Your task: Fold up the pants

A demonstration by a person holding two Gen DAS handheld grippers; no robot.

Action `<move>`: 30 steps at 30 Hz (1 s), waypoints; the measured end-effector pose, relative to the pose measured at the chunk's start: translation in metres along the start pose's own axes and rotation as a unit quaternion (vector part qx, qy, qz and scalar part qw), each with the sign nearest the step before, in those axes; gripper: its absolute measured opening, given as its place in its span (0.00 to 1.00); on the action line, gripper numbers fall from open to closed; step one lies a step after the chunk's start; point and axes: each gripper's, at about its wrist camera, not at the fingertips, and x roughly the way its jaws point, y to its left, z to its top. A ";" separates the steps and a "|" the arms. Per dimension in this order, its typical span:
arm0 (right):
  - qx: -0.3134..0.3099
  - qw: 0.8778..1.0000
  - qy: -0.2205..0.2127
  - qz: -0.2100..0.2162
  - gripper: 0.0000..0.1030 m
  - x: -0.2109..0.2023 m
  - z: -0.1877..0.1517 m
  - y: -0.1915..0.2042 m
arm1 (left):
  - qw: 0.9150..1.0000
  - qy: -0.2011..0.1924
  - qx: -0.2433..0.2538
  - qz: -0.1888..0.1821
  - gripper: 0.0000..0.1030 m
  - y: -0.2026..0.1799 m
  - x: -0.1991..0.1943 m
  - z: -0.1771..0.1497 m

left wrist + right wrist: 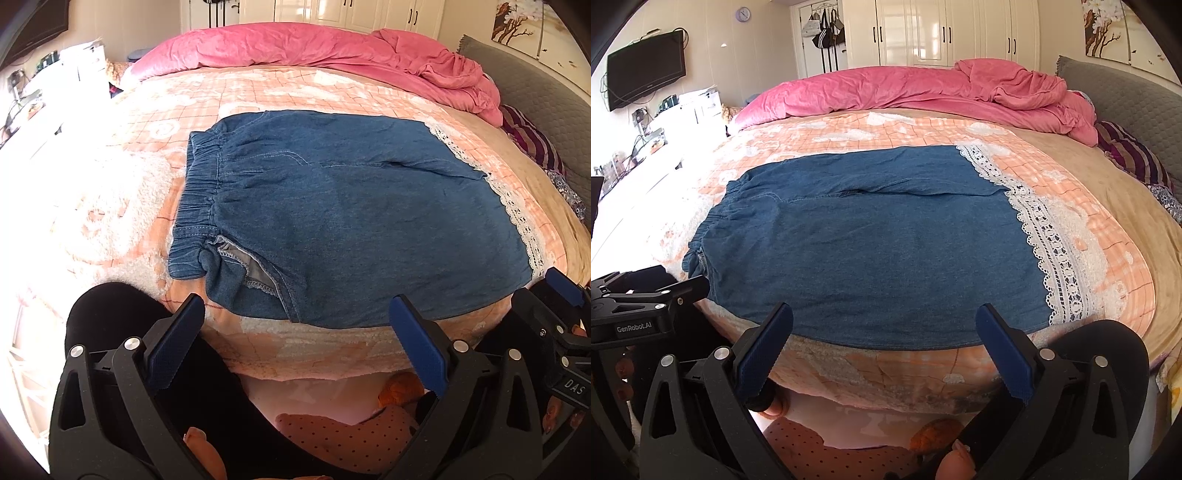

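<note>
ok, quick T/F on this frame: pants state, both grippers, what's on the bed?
1. The blue denim pants lie flat on the peach checked bedspread. True.
2. The left gripper is shut on the waistband. False: its fingers are open and hold nothing.
3. The white lace hem is at the right end of the pants. True.
4. The right gripper holds the lace hem. False: it is open, short of the near edge.
5. The pink crumpled duvet covers the pants. False: it lies at the far side of the bed.
</note>
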 end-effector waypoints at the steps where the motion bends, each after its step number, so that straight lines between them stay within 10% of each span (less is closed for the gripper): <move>1: 0.000 1.000 0.000 0.000 0.96 0.000 0.000 0.000 | 1.000 0.000 0.000 -0.001 0.91 0.000 0.000 0.000; 30: -0.003 1.000 0.006 0.006 0.96 0.014 0.010 0.000 | 1.000 -0.012 -0.003 -0.007 0.91 0.000 0.008 0.011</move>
